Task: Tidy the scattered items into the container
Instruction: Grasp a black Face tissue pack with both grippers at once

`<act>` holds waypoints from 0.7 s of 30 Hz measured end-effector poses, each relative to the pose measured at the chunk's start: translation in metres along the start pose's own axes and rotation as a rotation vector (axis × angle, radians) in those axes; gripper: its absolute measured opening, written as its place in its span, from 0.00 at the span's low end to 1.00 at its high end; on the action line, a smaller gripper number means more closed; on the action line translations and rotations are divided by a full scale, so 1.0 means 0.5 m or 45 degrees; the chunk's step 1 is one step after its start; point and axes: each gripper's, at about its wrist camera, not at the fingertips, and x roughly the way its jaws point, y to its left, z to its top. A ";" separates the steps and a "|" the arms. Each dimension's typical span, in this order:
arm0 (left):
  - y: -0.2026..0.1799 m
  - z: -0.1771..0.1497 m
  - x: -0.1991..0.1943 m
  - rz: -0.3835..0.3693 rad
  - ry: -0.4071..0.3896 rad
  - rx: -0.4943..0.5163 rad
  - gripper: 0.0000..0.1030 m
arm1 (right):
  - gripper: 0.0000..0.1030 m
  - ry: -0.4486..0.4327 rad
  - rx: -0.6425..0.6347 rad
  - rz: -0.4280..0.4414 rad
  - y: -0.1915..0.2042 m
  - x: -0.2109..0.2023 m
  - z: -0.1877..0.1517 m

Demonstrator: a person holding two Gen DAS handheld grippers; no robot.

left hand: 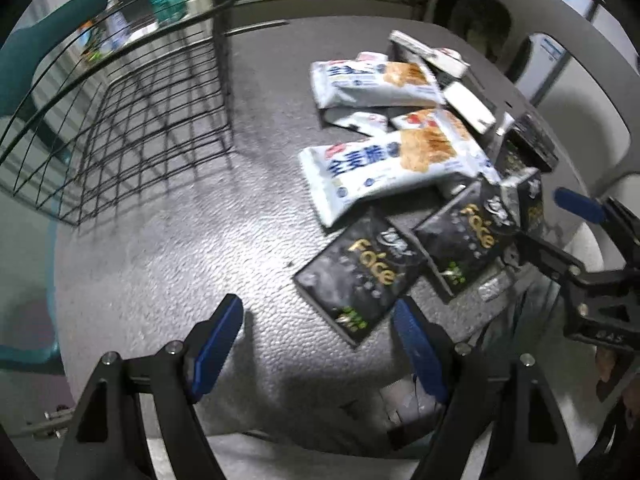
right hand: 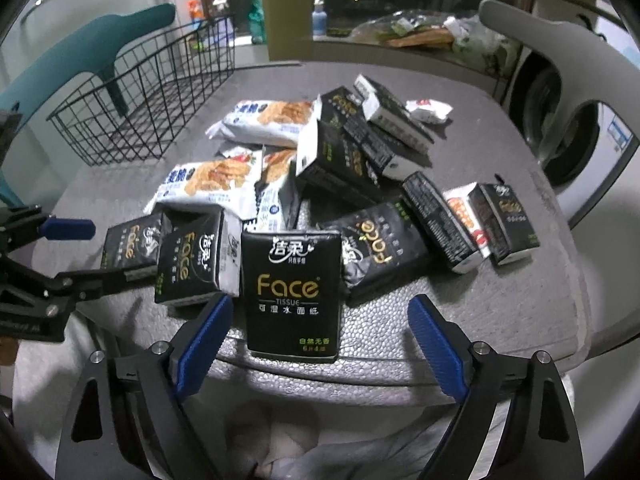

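Nearest Face tissue pack lies dead ahead of my right gripper, jaws spread, empty; pack's long axis runs along approach. Left gripper also agape, farther off. Wire basket far-left, no items inside.

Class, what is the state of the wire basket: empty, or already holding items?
Empty. Through the wire basket only its bare mesh floor and the table show; the tissue packs and cracker packets all lie outside it.

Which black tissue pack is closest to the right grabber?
The black Face tissue pack lying face-up at the table's near edge, right between the open right gripper's blue fingers. Its label reads upright; the other black packs lie farther back, tilted or flipped.
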 end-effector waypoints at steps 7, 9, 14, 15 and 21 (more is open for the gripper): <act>-0.038 0.029 0.009 -0.014 -0.011 0.161 0.78 | 0.78 0.031 -0.020 0.023 0.010 0.033 0.005; -0.038 0.040 0.024 -0.013 -0.001 0.177 0.78 | 0.66 0.043 -0.031 0.028 0.016 0.041 0.007; -0.038 0.051 0.043 -0.023 0.035 0.169 0.69 | 0.46 0.048 -0.028 0.018 0.012 0.041 0.008; -0.038 0.053 0.042 -0.012 0.037 0.165 0.67 | 0.46 0.052 -0.019 0.027 0.009 0.039 0.009; -0.028 0.062 0.032 -0.044 0.055 0.085 0.51 | 0.46 0.051 0.001 0.048 0.006 0.027 0.005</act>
